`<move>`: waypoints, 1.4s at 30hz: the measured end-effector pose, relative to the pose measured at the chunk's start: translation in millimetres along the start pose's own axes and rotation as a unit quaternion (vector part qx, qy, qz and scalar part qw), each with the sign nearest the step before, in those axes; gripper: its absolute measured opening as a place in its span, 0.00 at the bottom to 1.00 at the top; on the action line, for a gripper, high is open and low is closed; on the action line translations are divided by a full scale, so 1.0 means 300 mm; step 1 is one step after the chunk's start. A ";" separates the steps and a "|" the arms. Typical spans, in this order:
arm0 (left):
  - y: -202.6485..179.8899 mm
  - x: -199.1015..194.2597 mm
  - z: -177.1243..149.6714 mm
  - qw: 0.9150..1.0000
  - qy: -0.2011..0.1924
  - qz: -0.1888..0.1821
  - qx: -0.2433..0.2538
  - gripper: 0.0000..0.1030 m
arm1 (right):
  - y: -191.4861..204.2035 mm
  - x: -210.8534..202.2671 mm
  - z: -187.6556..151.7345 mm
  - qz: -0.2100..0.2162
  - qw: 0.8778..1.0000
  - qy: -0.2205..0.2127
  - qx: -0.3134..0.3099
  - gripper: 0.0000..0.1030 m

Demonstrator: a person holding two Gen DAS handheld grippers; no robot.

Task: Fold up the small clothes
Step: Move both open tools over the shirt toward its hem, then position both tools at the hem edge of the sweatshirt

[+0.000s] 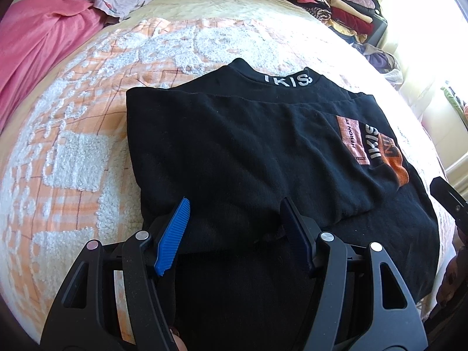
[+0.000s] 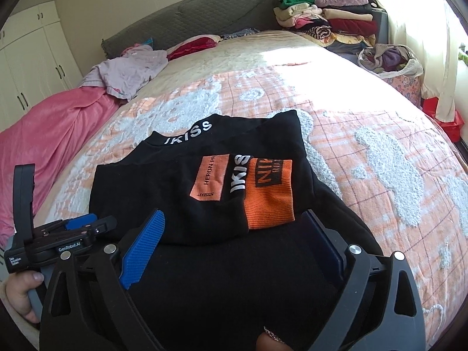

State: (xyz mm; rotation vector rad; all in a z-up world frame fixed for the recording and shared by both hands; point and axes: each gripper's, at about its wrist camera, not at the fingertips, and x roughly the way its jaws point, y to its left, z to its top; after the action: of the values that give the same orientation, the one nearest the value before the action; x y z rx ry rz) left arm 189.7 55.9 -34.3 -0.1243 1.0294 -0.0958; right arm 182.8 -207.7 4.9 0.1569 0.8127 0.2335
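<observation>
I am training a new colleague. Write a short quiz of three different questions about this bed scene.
1. True or false: the black top lies on the patterned bedspread.
2. Which colour is the sleeve cuff resting on the top? A) green B) orange C) white
3. Fill in: the stack of folded clothes is at the far ____ corner of the bed in the right wrist view.

Key: 1 true. 2 B. 3 right.
</observation>
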 end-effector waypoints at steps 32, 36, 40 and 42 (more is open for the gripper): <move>-0.006 -0.199 -0.056 0.999 -0.045 -0.018 -0.018 0.89 | -0.026 -0.154 -0.019 -0.008 0.999 -0.035 -0.001 0.96; -0.003 -0.223 -0.065 0.998 -0.051 -0.015 -0.020 0.91 | -0.023 -0.175 -0.025 -0.009 0.999 -0.039 -0.004 0.96; -0.001 -0.245 -0.078 0.998 -0.056 -0.012 -0.020 0.91 | -0.020 -0.192 -0.029 -0.008 0.999 -0.043 -0.005 0.96; 0.000 -0.257 -0.084 0.998 -0.058 -0.011 -0.022 0.91 | -0.019 -0.201 -0.032 -0.009 0.999 -0.046 -0.005 0.96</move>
State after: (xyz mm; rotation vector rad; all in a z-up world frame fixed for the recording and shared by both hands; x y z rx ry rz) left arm 128.6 65.1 18.0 -0.1794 0.9140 -0.0841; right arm 136.5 -228.7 39.2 0.1497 0.7215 0.2130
